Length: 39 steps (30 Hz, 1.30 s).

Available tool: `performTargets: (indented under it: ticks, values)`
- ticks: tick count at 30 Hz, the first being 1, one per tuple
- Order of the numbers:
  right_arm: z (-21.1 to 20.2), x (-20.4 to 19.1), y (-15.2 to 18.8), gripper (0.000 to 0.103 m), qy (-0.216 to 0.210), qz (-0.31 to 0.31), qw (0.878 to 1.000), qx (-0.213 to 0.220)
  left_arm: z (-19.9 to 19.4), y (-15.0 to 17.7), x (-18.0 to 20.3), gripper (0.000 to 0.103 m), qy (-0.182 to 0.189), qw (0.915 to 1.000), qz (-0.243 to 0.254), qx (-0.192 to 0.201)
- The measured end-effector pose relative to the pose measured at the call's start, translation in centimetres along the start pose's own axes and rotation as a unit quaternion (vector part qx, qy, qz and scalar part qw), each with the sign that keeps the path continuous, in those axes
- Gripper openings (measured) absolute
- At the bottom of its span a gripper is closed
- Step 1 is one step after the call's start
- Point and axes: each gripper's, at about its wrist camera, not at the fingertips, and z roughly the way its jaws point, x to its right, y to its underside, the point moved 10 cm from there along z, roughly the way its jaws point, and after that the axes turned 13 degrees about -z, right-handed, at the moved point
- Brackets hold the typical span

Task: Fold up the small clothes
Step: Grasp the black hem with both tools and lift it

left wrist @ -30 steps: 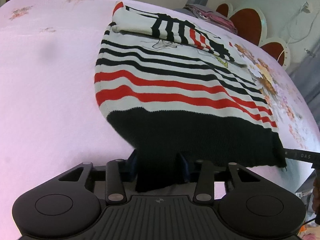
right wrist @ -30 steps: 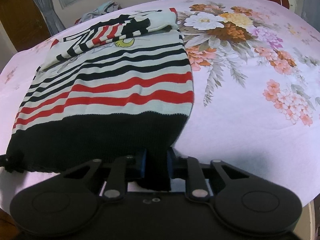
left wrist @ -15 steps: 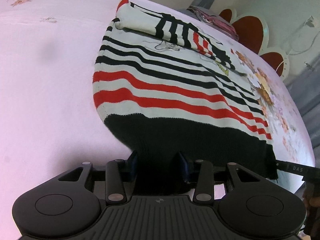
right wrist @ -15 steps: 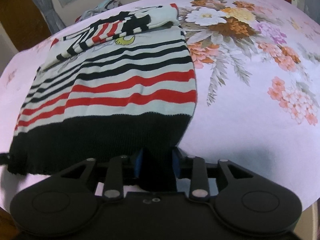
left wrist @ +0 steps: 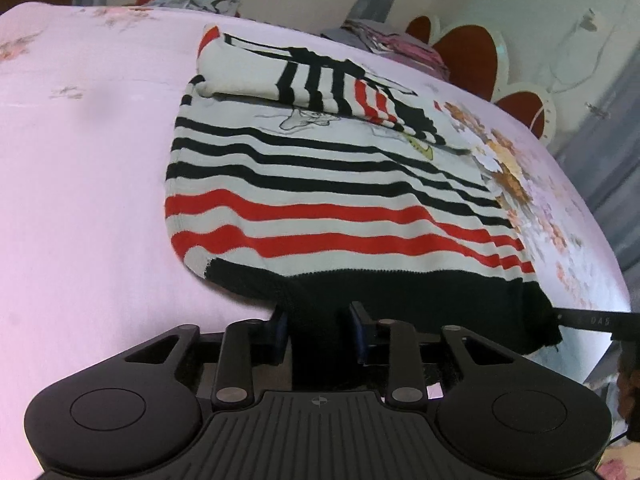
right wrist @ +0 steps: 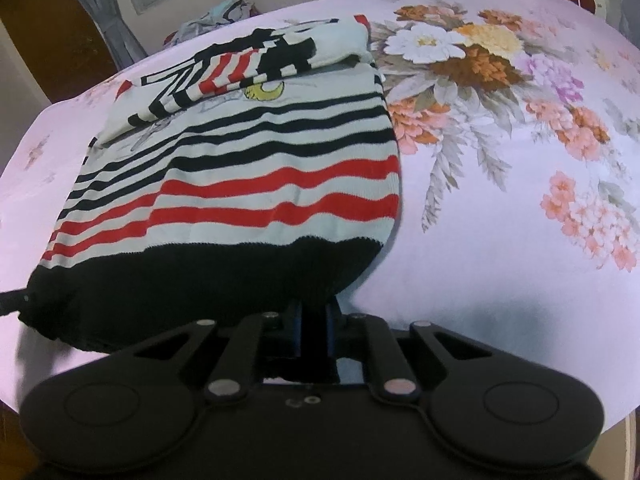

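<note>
Striped knit sweater (left wrist: 328, 208) lay spread on the bed's pink floral sheet (left wrist: 80, 200), its black hem band at the near edge of the bed and its folded sleeves piled across the far end, toward the window side; white, black and red stripes ran across its body, and a small cartoon print showed beneath the sleeves.

The left gripper (left wrist: 320, 320) sat at the near edge on the hem's left part; its jaws were closing, narrow, with a bunch of the black hem between the blue pads, which pressed on the cloth; the hem rose slightly off the sheet there.

The right gripper (right wrist: 314, 320) sat at the hem's right corner; its jaws were closing too, almost together, pinching a thin fold of black knit between the pads (right wrist: 295, 330).

In the left wrist view the tip of the other gripper touched the hem's far right corner; a printed bouquet (right wrist: 460, 52) covered the sheet just beside the sweater's right side.

Stacked folded clothes (left wrist: 400, 44) rested near the far corner by the red-and-white headboard (left wrist: 468, 60); a loose heap of garments (left wrist: 200, 0) lay beyond the far edge.
</note>
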Motion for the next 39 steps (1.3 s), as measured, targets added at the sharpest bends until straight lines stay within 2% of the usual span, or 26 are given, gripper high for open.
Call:
performTargets:
  ticks: [1,3,5,6,8,9,11,15,17,26,33,39]
  values:
    - [0.1,0.3,0.1,0.011,0.004,0.003,1.000,-0.002,0.1,-0.1,0.0,0.025,0.000,1.0000,-0.001,-0.002]
    - [0.7,0.6,0.5,0.030,0.009,0.009,1.000,-0.018,0.4,0.0,-0.2,0.025,-0.002,1.0000,-0.004,-0.008]
    - [0.9,0.6,0.8,0.038,-0.001,0.021,1.000,-0.020,0.7,0.1,-0.2,0.025,-0.004,0.9999,-0.005,-0.013]
    - [1.0,0.5,0.8,0.039,-0.006,0.027,0.999,-0.022,0.9,0.2,-0.2,0.025,-0.005,0.9998,-0.005,-0.016]
    - [1.3,0.0,0.6,0.029,-0.009,0.021,0.999,-0.025,1.1,0.6,-0.2,0.025,-0.006,0.9998,-0.005,-0.019]
    - [1.4,-0.2,0.5,0.019,-0.009,0.015,0.999,-0.028,1.1,0.6,-0.1,0.025,-0.005,0.9998,-0.005,-0.019]
    - [1.4,-0.7,0.2,0.011,-0.018,0.006,0.999,-0.029,1.0,0.4,0.1,0.025,-0.002,0.9999,-0.005,-0.016]
    - [0.9,-0.9,-1.2,0.010,-0.040,0.006,0.999,-0.014,0.4,-1.0,1.1,0.025,0.008,1.0000,0.002,0.002]
    - [0.4,-0.7,-2.4,0.010,-0.051,0.016,0.999,0.000,0.1,-2.1,1.5,0.018,0.014,0.9998,0.004,0.012]
    - [-1.4,0.6,-10.0,0.010,-0.070,0.022,0.994,0.078,0.0,-8.5,3.8,0.018,0.035,0.9975,0.013,0.060]
    - [-0.2,2.5,-16.1,0.010,-0.075,0.034,0.990,0.115,1.3,-14.5,4.0,0.018,0.041,0.9941,-0.010,0.100]
    - [2.5,4.1,-20.6,0.010,-0.078,0.053,0.987,0.127,3.6,-19.1,4.1,0.018,0.036,0.9916,-0.021,0.122]
